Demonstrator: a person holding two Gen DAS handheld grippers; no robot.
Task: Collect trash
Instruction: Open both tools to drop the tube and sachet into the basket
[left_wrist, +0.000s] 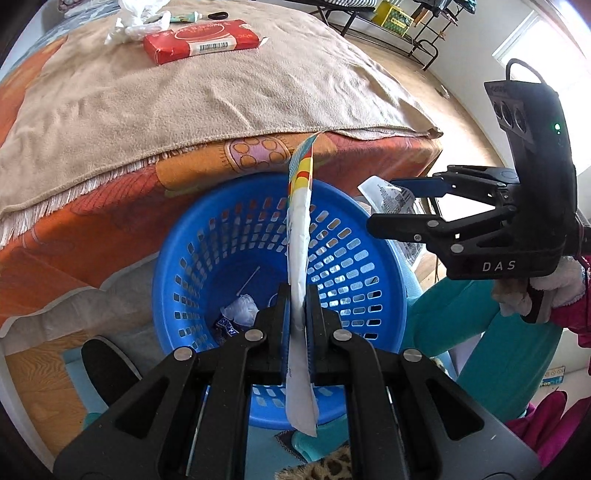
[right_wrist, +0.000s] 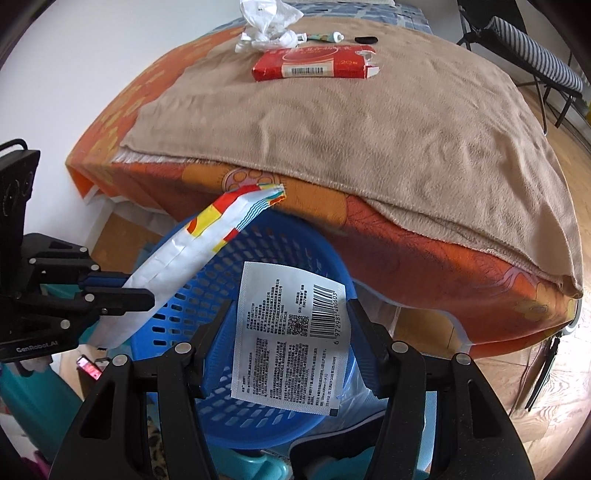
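A blue slotted basket (left_wrist: 221, 240) (right_wrist: 221, 417) stands on the floor against the bed. Over its opening my left gripper (left_wrist: 297, 295) (right_wrist: 136, 286) is shut on a long white wrapper (left_wrist: 299, 221) (right_wrist: 192, 251) with a red, yellow and blue end, which stands edge-on. At the basket's right rim my right gripper (right_wrist: 289, 302) (left_wrist: 382, 203) holds a flat white packet (right_wrist: 288, 339) (left_wrist: 376, 192) with a barcode, spanning its wide-set jaws. Inside the basket lie a crumpled tissue (left_wrist: 242, 312), a cotton swab (left_wrist: 249, 280) and a small candy wrapper (left_wrist: 225, 326).
On the bed's tan blanket (right_wrist: 369, 140) lie a red box (right_wrist: 314, 64) (left_wrist: 201, 40), crumpled white plastic (right_wrist: 266, 22), a small tube (right_wrist: 325, 36) and a black item (right_wrist: 365, 38). A person's teal trouser legs (left_wrist: 461, 314) are right of the basket. A striped folding chair (right_wrist: 535, 62) stands beyond.
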